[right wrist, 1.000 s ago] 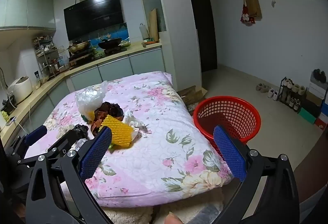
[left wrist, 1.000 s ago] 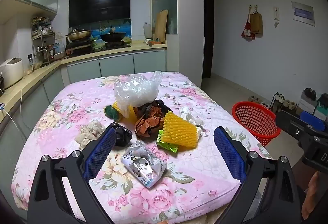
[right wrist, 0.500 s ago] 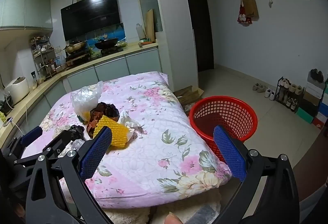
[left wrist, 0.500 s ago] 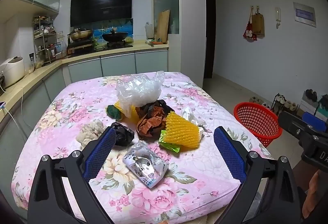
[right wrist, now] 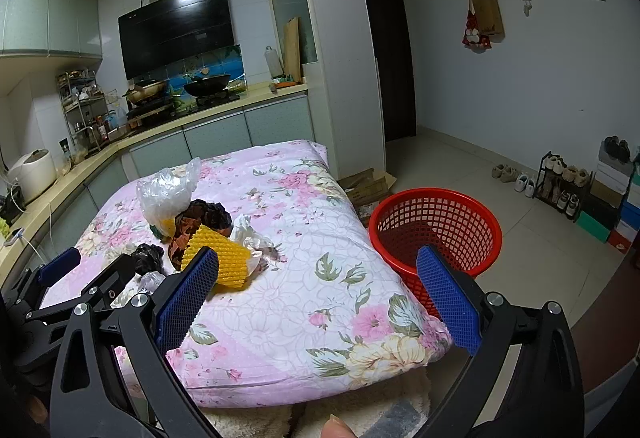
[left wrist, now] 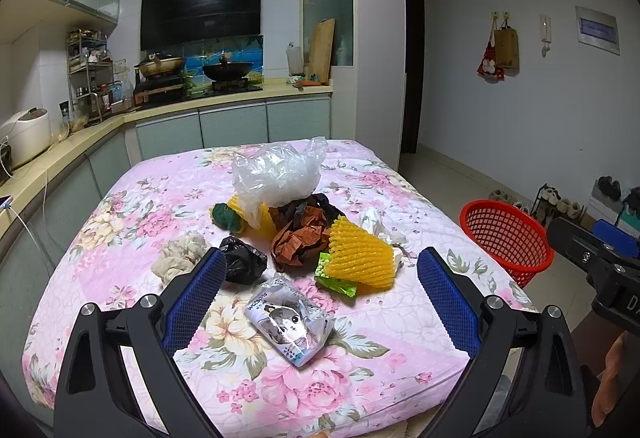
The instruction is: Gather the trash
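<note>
Both claws hover above the near edge of a worktop draped in a pink floral cover, and each is spread wide with nothing between its blue pads. The trash sits in a heap near the middle of the worktop. Taking the yellow foam net as the landmark: a brown paper wad touches its left side, a clear bag rises behind that, a green wrapper pokes out from under the net's front, and white tissue lies just behind it to the right. A black bag lies left of the net beyond the brown wad, beside the left claw. A silver pouch lies in front of the net, apart from the heap. The right claw frames the net's right side, and a red basket stands on the floor well right of it.
</note>
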`<move>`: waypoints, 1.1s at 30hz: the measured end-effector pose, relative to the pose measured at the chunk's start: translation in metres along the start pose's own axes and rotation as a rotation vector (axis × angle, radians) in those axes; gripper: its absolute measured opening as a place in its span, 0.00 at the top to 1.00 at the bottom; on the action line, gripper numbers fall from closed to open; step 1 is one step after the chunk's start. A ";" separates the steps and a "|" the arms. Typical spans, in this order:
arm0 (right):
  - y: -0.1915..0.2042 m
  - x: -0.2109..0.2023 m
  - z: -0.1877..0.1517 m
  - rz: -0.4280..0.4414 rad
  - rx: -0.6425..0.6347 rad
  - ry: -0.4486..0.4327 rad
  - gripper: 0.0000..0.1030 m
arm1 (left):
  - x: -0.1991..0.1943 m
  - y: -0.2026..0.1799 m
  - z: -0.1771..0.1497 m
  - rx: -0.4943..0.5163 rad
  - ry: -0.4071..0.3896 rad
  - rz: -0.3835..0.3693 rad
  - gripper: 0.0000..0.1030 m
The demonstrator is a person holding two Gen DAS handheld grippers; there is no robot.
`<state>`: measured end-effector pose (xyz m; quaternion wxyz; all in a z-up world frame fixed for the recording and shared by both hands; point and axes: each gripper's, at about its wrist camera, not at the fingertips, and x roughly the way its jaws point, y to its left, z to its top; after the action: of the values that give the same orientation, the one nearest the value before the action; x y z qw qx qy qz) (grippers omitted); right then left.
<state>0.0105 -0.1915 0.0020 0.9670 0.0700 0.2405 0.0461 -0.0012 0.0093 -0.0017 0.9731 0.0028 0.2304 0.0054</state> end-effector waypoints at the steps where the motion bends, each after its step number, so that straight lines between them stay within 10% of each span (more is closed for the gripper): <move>1: 0.000 0.000 0.000 0.000 0.000 0.000 0.07 | 0.000 0.000 0.000 0.000 0.000 0.000 0.10; 33: -0.004 0.001 -0.001 -0.021 0.006 0.004 0.07 | 0.000 -0.001 0.001 0.002 0.002 0.000 0.10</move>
<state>0.0116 -0.1954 0.0001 0.9668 0.0703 0.2432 0.0352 -0.0006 0.0085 -0.0014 0.9728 0.0039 0.2316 0.0053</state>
